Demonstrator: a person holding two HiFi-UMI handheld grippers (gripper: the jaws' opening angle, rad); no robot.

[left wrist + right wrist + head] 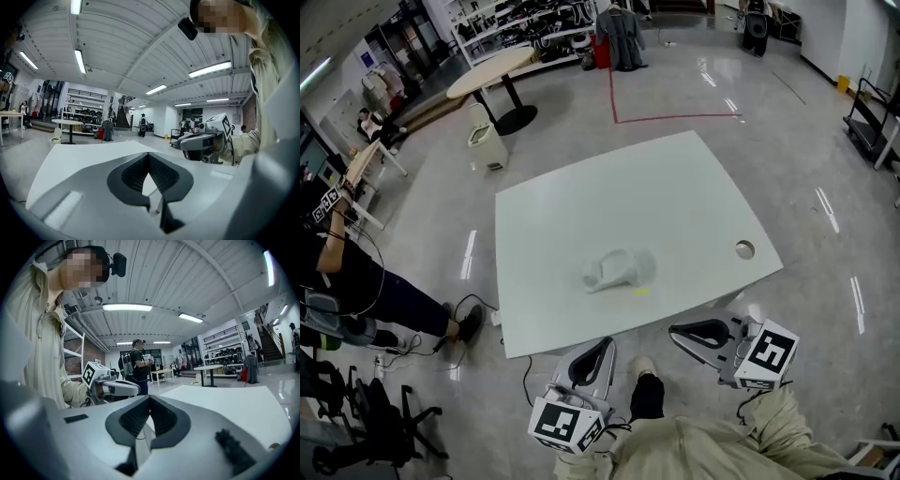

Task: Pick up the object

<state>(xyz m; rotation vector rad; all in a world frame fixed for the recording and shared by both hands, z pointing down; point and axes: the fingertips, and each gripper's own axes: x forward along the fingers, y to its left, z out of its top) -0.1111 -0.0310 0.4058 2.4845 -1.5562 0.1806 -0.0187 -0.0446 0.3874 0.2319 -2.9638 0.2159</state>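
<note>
A white lumpy object (621, 268) lies on its side near the front middle of the white table (581, 216). Both grippers hang below the table's front edge, apart from the object. My left gripper (602, 343) points up at the table edge with its jaws together and nothing between them (149, 154). My right gripper (679, 330) sits to the right of it, also shut and empty (150, 397). Neither gripper view shows the object. The right gripper (202, 140) shows in the left gripper view, and the left gripper (115, 387) in the right gripper view.
A small yellow mark (639, 292) lies just in front of the object. A cable hole (744, 249) sits near the table's right corner. A seated person (356, 281) and cables are on the floor at left. A round table (492, 70) and a white bin (486, 142) stand behind.
</note>
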